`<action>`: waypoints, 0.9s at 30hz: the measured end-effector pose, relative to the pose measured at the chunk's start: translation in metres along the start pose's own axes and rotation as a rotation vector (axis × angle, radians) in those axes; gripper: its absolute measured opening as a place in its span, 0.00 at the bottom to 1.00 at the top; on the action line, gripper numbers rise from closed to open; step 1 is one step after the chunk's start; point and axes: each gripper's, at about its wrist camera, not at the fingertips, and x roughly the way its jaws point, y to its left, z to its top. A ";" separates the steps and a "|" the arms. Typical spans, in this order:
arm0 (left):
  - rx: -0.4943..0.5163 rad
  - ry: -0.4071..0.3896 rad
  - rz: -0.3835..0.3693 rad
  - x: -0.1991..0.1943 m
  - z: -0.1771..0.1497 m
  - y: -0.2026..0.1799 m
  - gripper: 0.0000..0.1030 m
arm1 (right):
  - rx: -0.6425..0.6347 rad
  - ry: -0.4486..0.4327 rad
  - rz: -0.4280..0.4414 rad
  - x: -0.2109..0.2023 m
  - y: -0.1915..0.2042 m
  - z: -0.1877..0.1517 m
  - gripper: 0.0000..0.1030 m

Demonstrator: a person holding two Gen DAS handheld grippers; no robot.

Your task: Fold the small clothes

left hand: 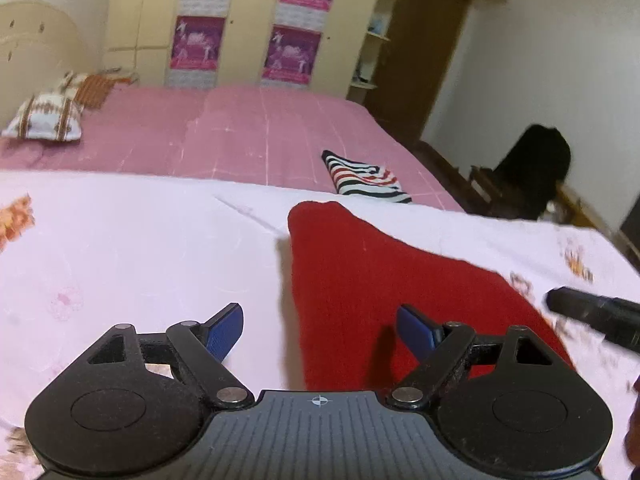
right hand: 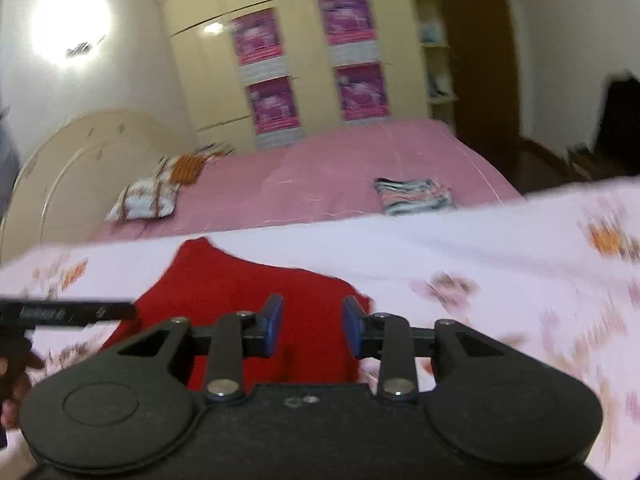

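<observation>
The red knitted garment [left hand: 360, 280] lies flat on a white floral sheet [left hand: 120, 248], its near edge hidden behind the left tongs [left hand: 320, 330], which hover spread wide with nothing between them. The right tongs [right hand: 313, 326] stand partly apart above the garment, pinching nothing; their view is blurred. At two o'clock on the pink bed [left hand: 248, 132] lies a striped folded garment [left hand: 364, 178]; pillows [left hand: 44, 118] at ten o'clock.

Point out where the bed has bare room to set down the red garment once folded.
Bare pink bedspread between the pillows and the striped folded garment; bare floral sheet left of the red garment. Right of it is crowded.
</observation>
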 end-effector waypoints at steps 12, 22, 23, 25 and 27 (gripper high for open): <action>0.019 0.076 -0.089 -0.007 -0.021 0.004 0.91 | -0.142 0.108 -0.079 0.023 0.024 -0.004 0.30; 0.101 0.094 -0.083 -0.021 -0.038 -0.004 0.91 | -0.211 0.194 -0.141 0.024 0.016 -0.039 0.18; 0.113 0.082 -0.091 -0.032 -0.039 -0.001 0.91 | -0.177 0.171 -0.130 0.012 0.013 -0.036 0.22; 0.116 0.076 -0.099 -0.045 -0.045 0.004 0.91 | -0.128 0.131 -0.086 -0.009 0.009 -0.036 0.30; 0.109 0.092 -0.110 -0.051 -0.052 0.008 0.91 | -0.100 0.158 -0.043 -0.023 0.005 -0.042 0.33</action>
